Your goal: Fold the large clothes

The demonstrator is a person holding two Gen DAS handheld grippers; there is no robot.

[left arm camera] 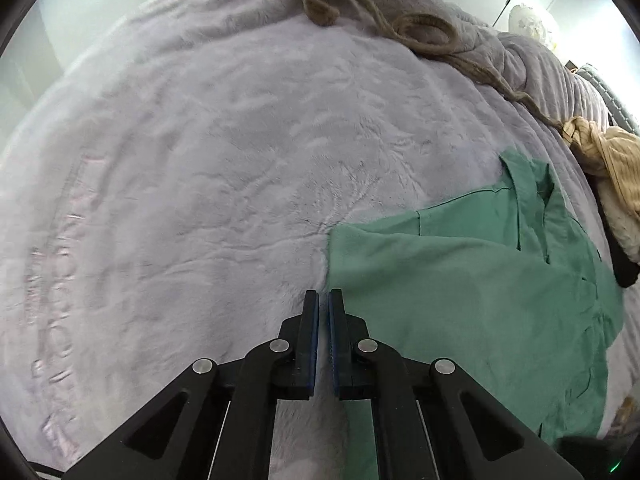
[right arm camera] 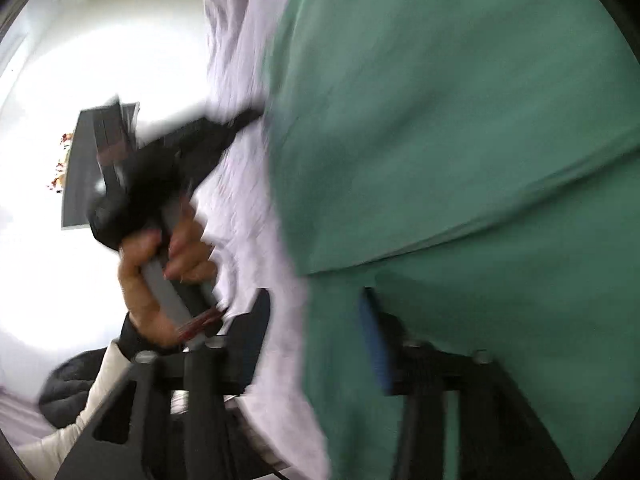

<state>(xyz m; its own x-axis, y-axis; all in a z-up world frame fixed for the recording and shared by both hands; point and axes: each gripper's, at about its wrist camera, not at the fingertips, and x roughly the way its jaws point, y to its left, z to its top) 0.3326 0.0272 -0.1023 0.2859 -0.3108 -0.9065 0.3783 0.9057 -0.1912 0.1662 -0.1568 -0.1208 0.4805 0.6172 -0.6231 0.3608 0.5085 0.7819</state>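
Observation:
A green shirt (left arm camera: pixel 480 280) lies spread on a lilac plush blanket (left arm camera: pixel 200 160), collar toward the far side. My left gripper (left arm camera: pixel 324 296) is shut, its tips on the blanket just beside the shirt's left edge; only blanket shows in the thin slit between the pads. In the blurred right wrist view, the green shirt (right arm camera: pixel 440 160) fills the right side. My right gripper (right arm camera: pixel 316 332) stands open over the shirt's edge, with cloth lying between the spread fingers and the pads not pressing it. A person's hand (right arm camera: pixel 168 256) holds the left gripper's handle, left of the shirt.
A brown cord (left arm camera: pixel 400 28) curls across the blanket's far side. A beige knitted garment (left arm camera: pixel 608 160) and something black (left arm camera: pixel 624 268) lie at the right. A dark padded garment (right arm camera: pixel 68 384) sits at the lower left of the right wrist view.

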